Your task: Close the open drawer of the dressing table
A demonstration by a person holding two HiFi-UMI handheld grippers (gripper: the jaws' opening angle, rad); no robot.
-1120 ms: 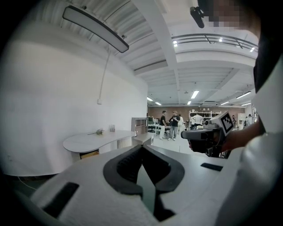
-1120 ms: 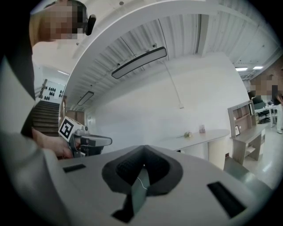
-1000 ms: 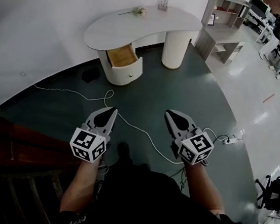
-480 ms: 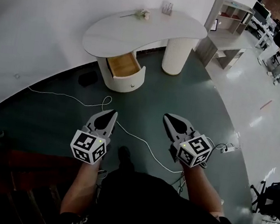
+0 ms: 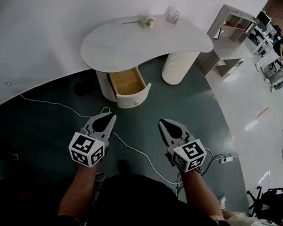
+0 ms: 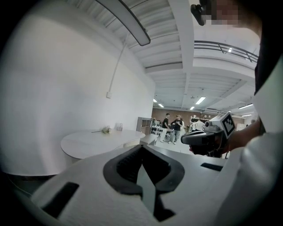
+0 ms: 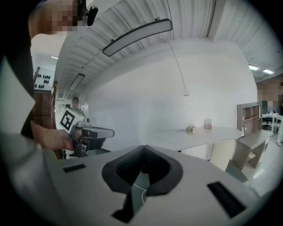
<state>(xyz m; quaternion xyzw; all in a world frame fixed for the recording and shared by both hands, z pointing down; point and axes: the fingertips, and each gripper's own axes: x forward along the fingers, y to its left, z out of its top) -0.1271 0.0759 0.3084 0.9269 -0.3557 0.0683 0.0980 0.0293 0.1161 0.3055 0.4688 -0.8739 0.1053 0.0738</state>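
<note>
Two grippers are in our hands, held low over the dark green floor (image 5: 184,105). We hold the left gripper (image 5: 112,115) with its jaws pressed together and nothing between them. The right gripper (image 5: 162,122) is the same, its tips meeting and empty. Ahead of them, well apart, stands the dressing table (image 5: 140,42), its curved white top against the wall. Its drawer (image 5: 127,81) is pulled out beneath the left part of the top, with the wooden inside showing and the rounded white front towards us. A flower (image 5: 145,22) lies on the top near the wall, and a small glass holder (image 5: 173,16) stands farther right. A white cable (image 5: 136,149) crosses the floor between the grippers.
</note>
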